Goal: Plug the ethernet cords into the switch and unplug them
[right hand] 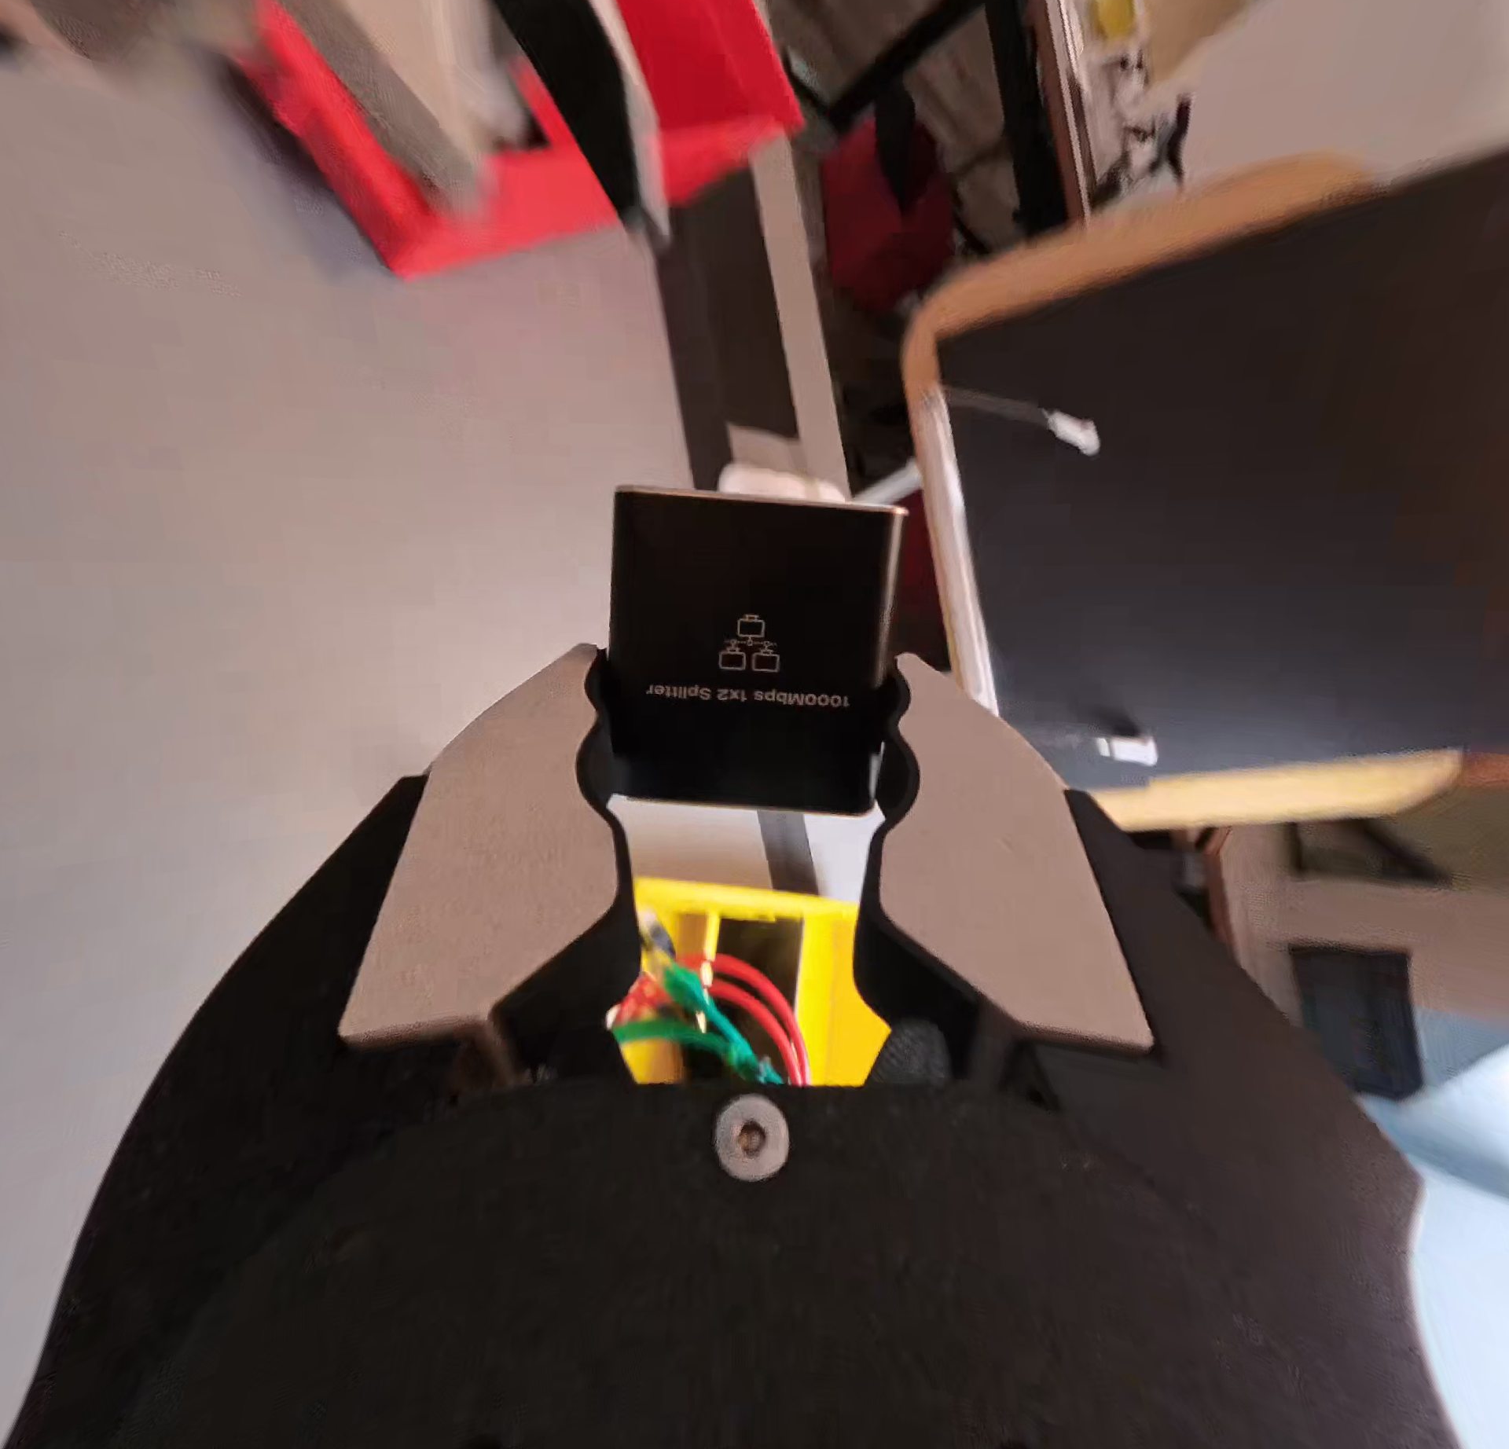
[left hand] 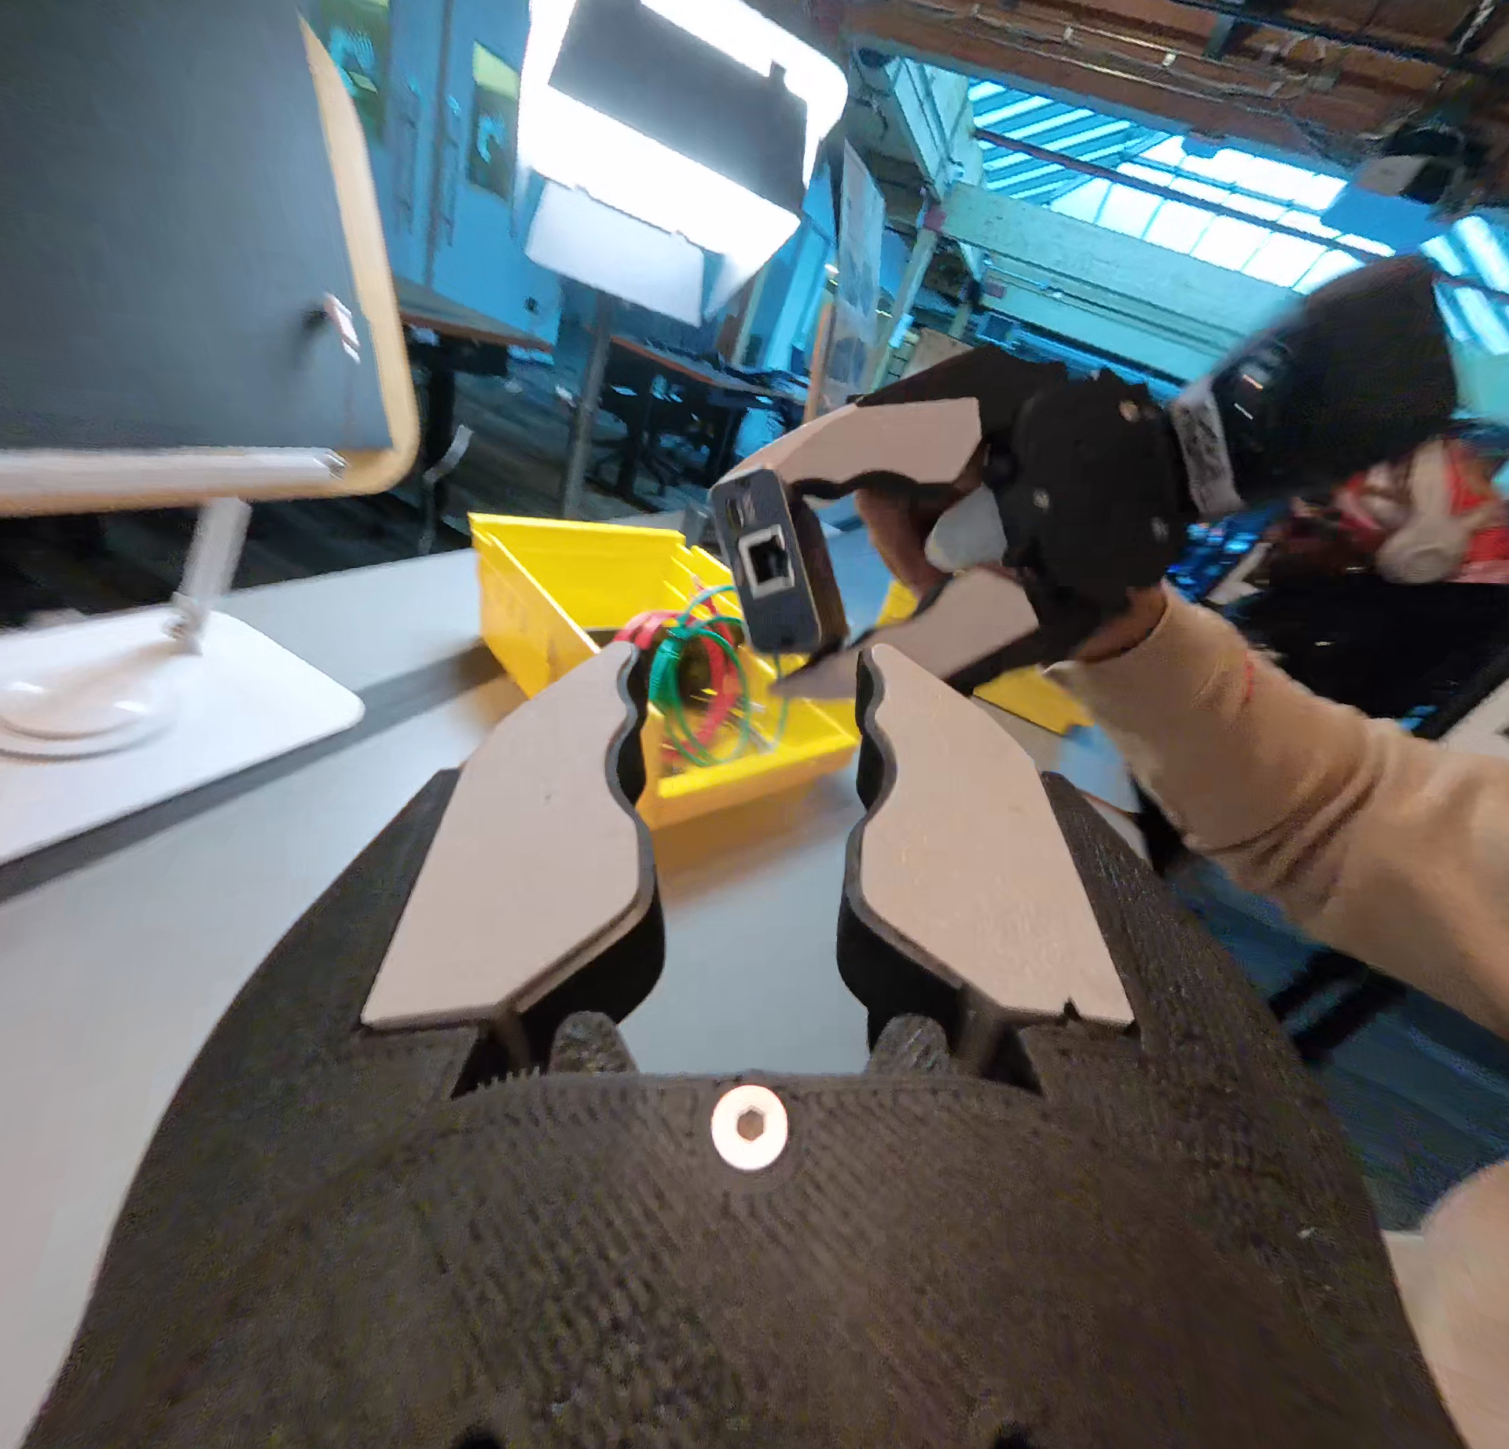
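Observation:
The switch (left hand: 776, 565) is a small black box with an ethernet port on its end face. My right gripper (right hand: 747, 679) is shut on the switch (right hand: 747, 634) and holds it in the air; it also shows in the left wrist view (left hand: 825, 561). Red and green ethernet cords (left hand: 702, 687) lie coiled in a yellow bin (left hand: 563, 585) on the grey table; they also show below in the right wrist view (right hand: 710, 1010). My left gripper (left hand: 747, 663) is open and empty, just in front of the bin and below the switch.
A monitor (left hand: 163, 185) on a white stand (left hand: 147, 708) stands on the table at the left. A second yellow bin (left hand: 1029, 691) sits behind the right arm. A red bin (right hand: 506, 177) lies farther along the table (right hand: 245, 512). A sleeved arm (left hand: 1266, 806) crosses the right side. The grippers' ends are close to 9 cm from one another.

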Action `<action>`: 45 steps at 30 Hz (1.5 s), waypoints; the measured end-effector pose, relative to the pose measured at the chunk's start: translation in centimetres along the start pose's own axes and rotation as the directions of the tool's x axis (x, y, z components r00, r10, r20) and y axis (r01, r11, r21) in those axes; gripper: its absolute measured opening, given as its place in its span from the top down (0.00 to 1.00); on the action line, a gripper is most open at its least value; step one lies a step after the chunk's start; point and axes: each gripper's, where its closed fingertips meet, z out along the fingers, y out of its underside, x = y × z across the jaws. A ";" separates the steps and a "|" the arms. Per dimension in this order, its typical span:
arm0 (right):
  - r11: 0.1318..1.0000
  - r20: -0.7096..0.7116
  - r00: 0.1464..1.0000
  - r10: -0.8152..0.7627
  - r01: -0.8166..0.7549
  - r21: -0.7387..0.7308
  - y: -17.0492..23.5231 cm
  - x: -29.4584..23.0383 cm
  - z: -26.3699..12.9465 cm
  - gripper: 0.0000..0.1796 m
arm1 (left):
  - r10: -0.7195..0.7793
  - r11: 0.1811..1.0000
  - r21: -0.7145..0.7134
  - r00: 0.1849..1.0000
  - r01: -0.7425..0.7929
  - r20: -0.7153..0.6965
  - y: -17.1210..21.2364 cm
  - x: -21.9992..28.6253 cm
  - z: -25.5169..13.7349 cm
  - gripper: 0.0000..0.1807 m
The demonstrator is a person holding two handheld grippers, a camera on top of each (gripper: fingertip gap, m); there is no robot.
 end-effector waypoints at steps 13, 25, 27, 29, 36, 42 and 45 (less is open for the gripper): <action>0.709 0.053 0.823 0.565 -0.451 -0.542 29.1 9.8 3.9 0.65 | 0.272 0.956 0.037 0.925 -0.292 0.264 -3.0 -4.5 -3.0 0.72; 0.574 0.250 0.690 0.680 -0.287 -0.767 35.4 3.3 11.2 0.65 | 0.274 0.951 0.048 0.906 -0.304 0.322 -4.1 -6.6 -4.4 0.73; 0.580 0.259 0.698 0.668 -0.269 -0.769 35.9 2.8 12.0 0.65 | 0.266 0.953 0.055 0.907 -0.299 0.326 -4.3 -6.9 -4.6 0.73; 0.578 0.261 0.701 0.664 -0.259 -0.774 36.4 2.5 12.5 0.65 | 0.263 0.953 0.055 0.906 -0.297 0.331 -4.3 -7.2 -4.8 0.73; 0.570 0.170 0.782 0.599 -0.268 -0.777 36.2 5.6 10.2 0.64 | 0.253 0.956 0.055 0.907 -0.287 0.336 -4.2 -7.8 -4.9 0.73; 0.740 0.011 0.847 0.531 -0.457 -0.494 28.6 11.4 6.1 0.64 | 0.263 0.952 0.060 0.904 -0.300 0.337 -4.8 -7.3 -5.2 0.73; 0.810 -0.073 0.836 0.543 -0.545 -0.217 21.7 12.1 2.9 0.65 | 0.280 0.945 0.065 0.893 -0.322 0.353 -5.4 -6.9 -5.8 0.73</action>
